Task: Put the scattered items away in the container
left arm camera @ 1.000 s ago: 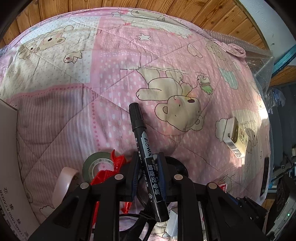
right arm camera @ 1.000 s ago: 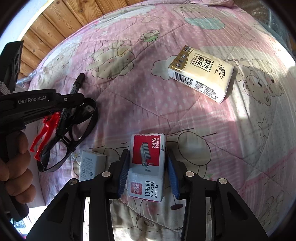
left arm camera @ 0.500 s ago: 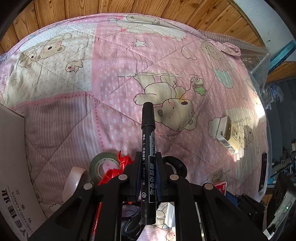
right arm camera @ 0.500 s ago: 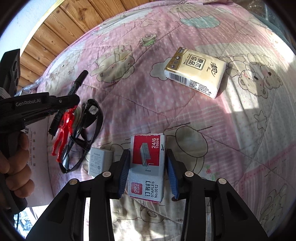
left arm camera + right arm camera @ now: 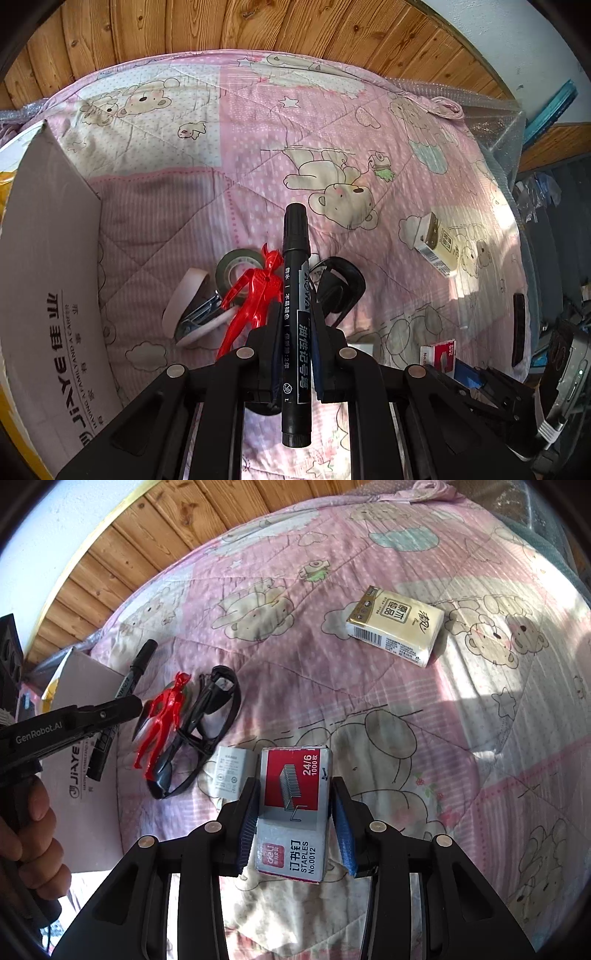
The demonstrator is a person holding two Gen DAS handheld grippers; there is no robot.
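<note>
The box [image 5: 48,280] stands at the far left, its open top just past the left gripper [image 5: 295,332], so the step in hand looks like carrying what is held over to it. To do that well, I would bring the marker [image 5: 295,295] over the box rim before letting go, keeping it level so the long barrel does not catch the wall, and lift clear of the tape rolls [image 5: 236,269], the red figure [image 5: 255,295] and the glasses [image 5: 340,284] lying on the quilt [image 5: 166,206] just below. The left gripper's fingers are closed tight on the marker near its lower half, the cap end pointing forward beyond them. The right gripper [image 5: 295,812] should follow with the staple box [image 5: 295,805], crossing above the glasses and the small white adapter [image 5: 231,771] without brushing them. Its blue pads [image 5: 341,819] stand close on either side of the staple box; the left one seems to touch, while on the right I cannot tell whether there is a slight gap. The tissue pack [image 5: 397,629] lies well apart, further right on the quilt, yet to be gathered.
</note>
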